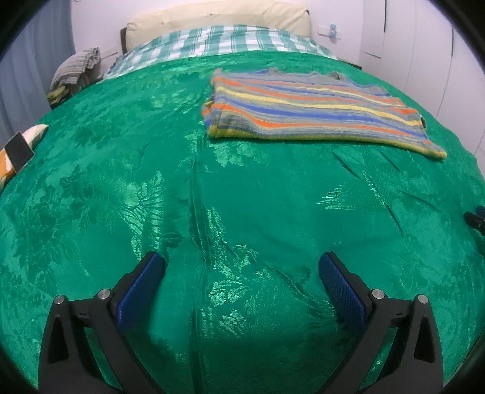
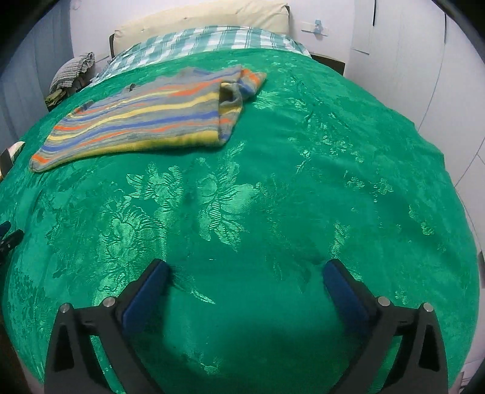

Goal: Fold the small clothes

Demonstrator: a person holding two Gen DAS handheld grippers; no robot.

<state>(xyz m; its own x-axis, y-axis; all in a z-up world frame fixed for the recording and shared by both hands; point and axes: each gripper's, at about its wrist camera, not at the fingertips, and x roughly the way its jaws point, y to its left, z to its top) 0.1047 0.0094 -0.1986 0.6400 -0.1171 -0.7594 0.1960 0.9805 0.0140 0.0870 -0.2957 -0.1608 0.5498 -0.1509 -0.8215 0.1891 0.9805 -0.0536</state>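
A small striped knit sweater [image 1: 315, 109], grey with orange, yellow and blue bands, lies flat on the green bedspread [image 1: 242, 212], far ahead of my left gripper [image 1: 242, 263] and to its right. The left gripper is open and empty, low over the spread. In the right wrist view the sweater [image 2: 142, 118] lies ahead to the left, with one sleeve folded over at its right end. My right gripper [image 2: 245, 269] is open and empty, well short of it. The other gripper's tip shows at the left edge [image 2: 9, 238].
A green checked blanket [image 1: 224, 41] and a cream headboard [image 1: 218, 18] are at the far end of the bed. A pile of clothes [image 1: 75, 69] sits at the far left beside the bed. A patterned cushion with a dark object [image 1: 18, 148] lies at the left edge. White walls surround the bed.
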